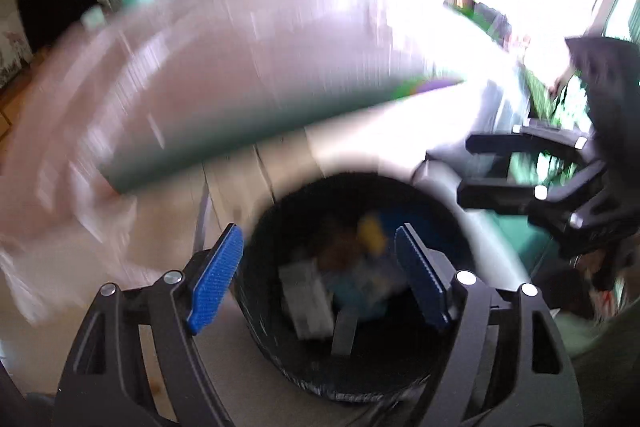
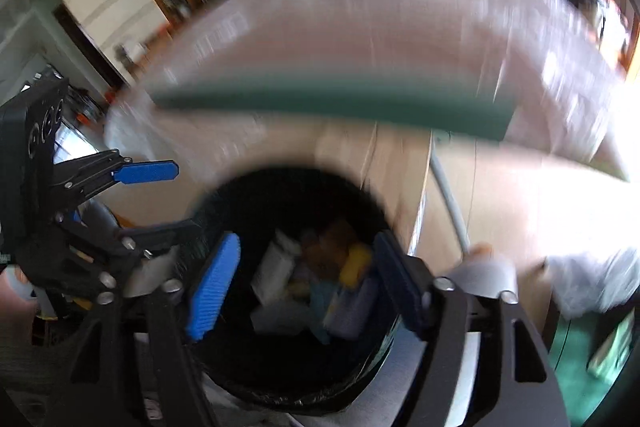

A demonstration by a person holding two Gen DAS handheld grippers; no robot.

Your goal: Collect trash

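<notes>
Left wrist: both hand-held grippers [image 1: 320, 279] [image 2: 304, 287] agape over bin [image 1: 272, 227], apparently empty.

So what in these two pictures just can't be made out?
- Trash in the bin: left wrist view, motion blur leaves only white, yellow and blue shapes; a gripper finger covers some of it.
- Same trash: right wrist view, still too smeared to name.
- Table: both views, its top is streaked; nothing on it is readable.
- Room behind: left wrist view, window glare washes out the right side.
</notes>
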